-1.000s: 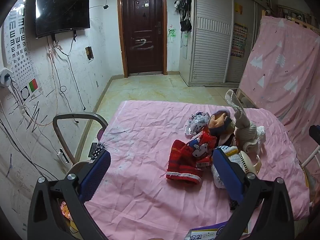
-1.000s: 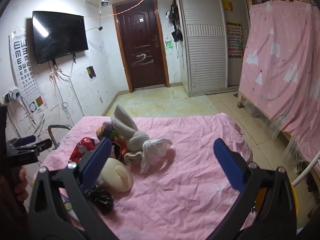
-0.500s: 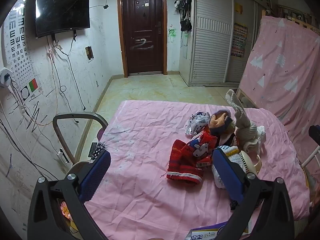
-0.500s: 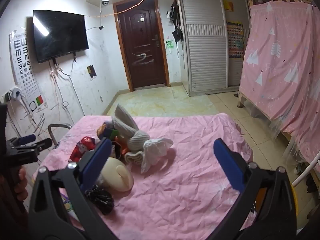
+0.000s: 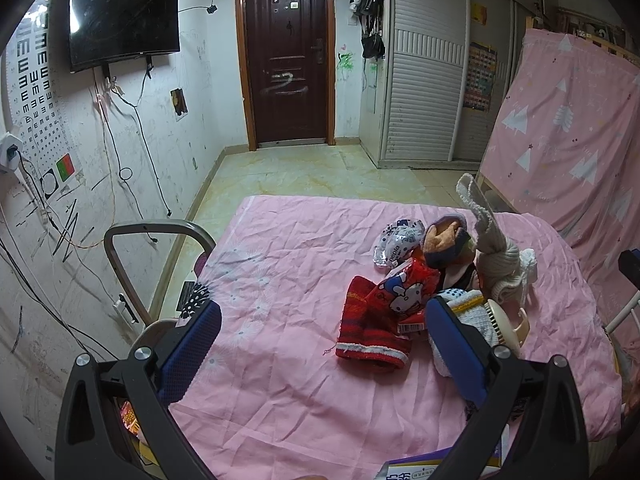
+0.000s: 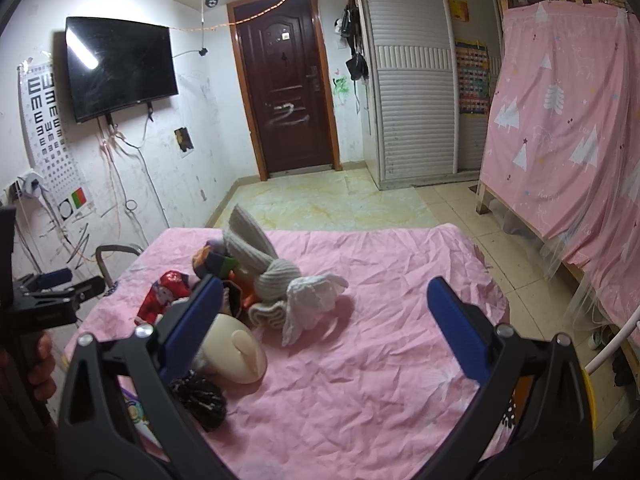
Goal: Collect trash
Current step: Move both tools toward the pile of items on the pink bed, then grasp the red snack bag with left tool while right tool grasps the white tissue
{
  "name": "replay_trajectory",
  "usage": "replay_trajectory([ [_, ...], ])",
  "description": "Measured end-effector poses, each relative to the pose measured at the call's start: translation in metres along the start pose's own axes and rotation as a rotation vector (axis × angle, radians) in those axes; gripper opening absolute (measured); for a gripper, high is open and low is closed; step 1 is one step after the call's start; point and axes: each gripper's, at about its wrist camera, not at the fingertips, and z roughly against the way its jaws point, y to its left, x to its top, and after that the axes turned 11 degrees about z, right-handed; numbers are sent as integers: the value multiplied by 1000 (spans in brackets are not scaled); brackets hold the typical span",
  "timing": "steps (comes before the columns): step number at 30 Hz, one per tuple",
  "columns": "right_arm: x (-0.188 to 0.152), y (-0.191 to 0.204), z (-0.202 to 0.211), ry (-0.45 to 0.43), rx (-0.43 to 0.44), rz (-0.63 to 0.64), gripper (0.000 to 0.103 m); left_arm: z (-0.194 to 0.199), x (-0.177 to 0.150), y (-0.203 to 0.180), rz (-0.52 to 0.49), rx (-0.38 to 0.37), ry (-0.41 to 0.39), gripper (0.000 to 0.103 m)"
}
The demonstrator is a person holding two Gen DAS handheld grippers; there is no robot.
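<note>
Pink cloth sheet [image 5: 280, 280] over the table: matt, heavily creased. Red towel [image 5: 372, 340]: looped terry, rough, with a paler fringed hem. Red printed wrapper [image 5: 404, 292] and silver-white wrapper [image 5: 396, 240]: glossy crinkled film. Grey sock [image 6: 260, 256]: ribbed knit, matt. White cloth [image 6: 312, 296]: thin, soft, crumpled. Cream fan [image 6: 236, 344]: smooth plastic, slight sheen. Black bag [image 6: 200, 396]: shiny crumpled plastic. Left gripper [image 5: 320, 344] and right gripper [image 6: 324, 320]: matt black plastic frames, bright metal screws, textured blue pads. Door [image 5: 288, 52]: dark varnished wood.
</note>
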Motion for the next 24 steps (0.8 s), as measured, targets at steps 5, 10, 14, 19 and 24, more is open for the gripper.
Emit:
replay_trajectory([
  [5, -2, 6, -21, 39, 0, -6, 98, -21, 2, 7, 13, -13, 73, 92],
  [10, -14, -11, -56, 99, 1, -28, 98, -44, -2, 5, -1, -19, 133, 92],
  [14, -17, -17, -71, 133, 2, -39, 98, -62, -5, -2, -32, -23, 179, 92],
  [19, -20, -23, -91, 174, 15, -38, 98, -81, -10, -6, -57, -32, 226, 92],
  [24, -22, -19, -110, 216, 44, -29, 98, -94, -11, -7, -74, -49, 261, 83],
])
